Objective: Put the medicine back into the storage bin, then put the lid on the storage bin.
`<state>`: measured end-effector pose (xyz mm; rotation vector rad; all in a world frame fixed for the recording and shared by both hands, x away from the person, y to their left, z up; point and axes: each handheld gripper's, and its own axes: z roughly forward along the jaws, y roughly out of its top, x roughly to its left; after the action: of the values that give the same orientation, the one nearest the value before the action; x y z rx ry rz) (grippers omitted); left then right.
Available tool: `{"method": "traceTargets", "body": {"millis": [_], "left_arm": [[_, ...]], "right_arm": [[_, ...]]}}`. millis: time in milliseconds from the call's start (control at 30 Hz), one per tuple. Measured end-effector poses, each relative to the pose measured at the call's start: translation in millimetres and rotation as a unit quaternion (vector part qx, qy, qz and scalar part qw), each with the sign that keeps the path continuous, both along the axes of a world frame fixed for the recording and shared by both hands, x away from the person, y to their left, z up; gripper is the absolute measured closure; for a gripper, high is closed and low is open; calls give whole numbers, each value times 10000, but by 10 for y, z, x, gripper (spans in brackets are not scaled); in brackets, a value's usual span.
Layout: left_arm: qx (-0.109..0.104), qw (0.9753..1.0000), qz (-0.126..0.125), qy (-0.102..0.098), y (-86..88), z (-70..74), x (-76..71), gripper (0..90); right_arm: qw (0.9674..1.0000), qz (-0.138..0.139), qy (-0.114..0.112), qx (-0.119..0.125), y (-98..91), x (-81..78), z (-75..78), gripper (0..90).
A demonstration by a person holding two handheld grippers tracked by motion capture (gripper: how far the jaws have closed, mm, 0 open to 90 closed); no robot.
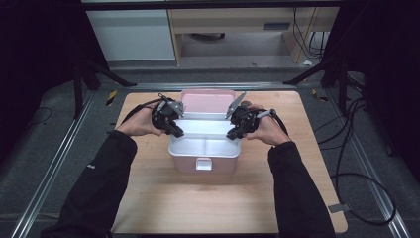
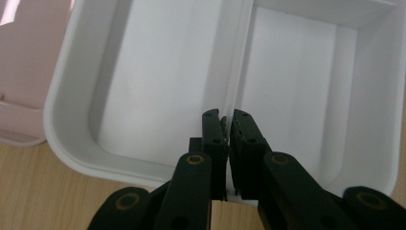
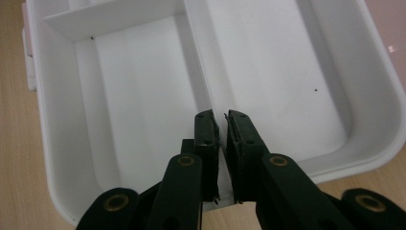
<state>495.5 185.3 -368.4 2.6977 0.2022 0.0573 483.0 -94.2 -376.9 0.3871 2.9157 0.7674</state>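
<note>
Box [image 1: 204,157] sits mid-worktop [image 1: 163,198], long axis side to side, pink lid [image 1: 205,101] open rearward. Left gripper [image 2: 226,125] and right gripper [image 3: 221,125] — jaws nearly shut — each pinch the white tray's [image 2: 158,72] divider [image 2: 237,72]; tray's far corners cut off.

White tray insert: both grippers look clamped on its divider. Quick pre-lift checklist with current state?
1. Left gripper shut on the divider wall of the white tray: ok.
2. Right gripper shut on the same divider at the opposite end: ok.
3. Pink lid swung open behind, clear of the lift path: ok.
4. Tray compartments free of loose contents: ok.
5. Pink box square on the table, front latch facing the person: ok.
6. Tray sits loose in the box rather than snapped in: cannot tell.
</note>
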Motion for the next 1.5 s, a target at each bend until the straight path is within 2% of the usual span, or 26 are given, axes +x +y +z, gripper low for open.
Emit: {"method": "traceTargets", "body": {"millis": [300, 433, 567, 600, 633, 700, 767, 800, 833, 867, 967, 1000, 1033, 1067, 1100, 1133, 1200, 1233, 1267, 1300, 1333, 1367, 1400, 1433, 1467, 1500], "left_arm": [[-215, 9997, 117, 71, 51, -116, -11, 840], [-160, 9997, 158, 21, 38, -110, -27, 834], [-144, 9992, 366, -23, 33, -71, -48, 794], [-200, 9988, 449, -33, 42, -46, -56, 794], [-282, 9982, 524, -65, 53, -12, -75, 735], [-515, 9969, 592, -108, 91, 82, -123, 724], [-761, 9942, 736, -190, 140, 175, -163, 671], [-894, 9915, 896, -292, 195, 244, -181, 655], [-894, 9915, 896, -292, 195, 244, -181, 627], [-921, 9890, 1073, -435, 252, 288, -187, 606], [-1108, 9821, 1450, -470, 337, 300, -179, 554], [-1108, 9821, 1450, -470, 337, 300, -179, 549], [-1269, 9757, 1729, -458, 394, 287, -159, 536], [-1269, 9757, 1729, -458, 394, 287, -159, 521], [-1346, 9724, 1845, -486, 420, 274, -145, 505], [-1403, 9689, 1971, -521, 441, 259, -130, 505], [-1494, 9613, 2238, -586, 477, 226, -100, 484], [-1581, 9541, 2465, -632, 502, 191, -76, 461], [-1581, 9541, 2465, -632, 502, 191, -76, 453], [-1620, 9503, 2577, -661, 513, 173, -62, 453], [-1645, 9483, 2625, -690, 518, 162, -54, 434], [-1678, 9457, 2688, -724, 522, 148, -44, 424], [-1722, 9423, 2774, -739, 528, 133, -27, 408], [-1769, 9398, 2835, -715, 529, 120, -13, 392], [-1773, 9390, 2855, -731, 531, 113, 0, 392], [-1802, 9369, 2894, -773, 523, 90, 31, 376]], "right_arm": [[9998, -99, -163, 51, -3, -65, -99, 810], [9996, -152, -217, 80, -4, -85, -108, 802], [9989, -382, -270, 63, 19, -127, -86, 754], [9989, -382, -270, 63, 19, -127, -86, 754], [9981, -496, -258, 250, -9, -161, -48, 712], [9974, -536, -293, 377, -36, -176, -21, 685], [9938, -789, -358, 695, -151, -224, 57, 632], [9925, -896, -392, 729, -196, -234, 79, 609], [9925, -896, -392, 729, -196, -234, 79, 609], [9886, -1202, -433, 793, -290, -242, 112, 568], [9829, -1547, -579, 819, -394, -254, 143, 529], [9804, -1669, -632, 840, -429, -258, 154, 511], [9775, -1798, -710, 851, -464, -259, 166, 500], [9775, -1798, -710, 851, -464, -259, 166, 500], [9704, -2078, -832, 908, -526, -254, 184, 470], [9704, -2078, -832, 908, -526, -254, 184, 470], [9626, -2347, -956, 961, -580, -237, 198, 442], [9562, -2463, -1130, 1105, -630, -214, 203, 442], [9562, -2463, -1130, 1105, -630, -214, 203, 442], [9544, -2516, -1136, 1138, -642, -209, 204, 443], [9516, -2585, -1139, 1207, -657, -200, 204, 457], [9509, -2603, -1130, 1231, -666, -196, 204, 472], [9488, -2659, -1131, 1274, -670, -192, 203, 469], [9445, -2787, -1129, 1324, -669, -176, 199, 442], [9445, -2787, -1129, 1324, -669, -176, 199, 442], [9387, -2911, -1207, 1397, -670, -152, 199, 436]]}}
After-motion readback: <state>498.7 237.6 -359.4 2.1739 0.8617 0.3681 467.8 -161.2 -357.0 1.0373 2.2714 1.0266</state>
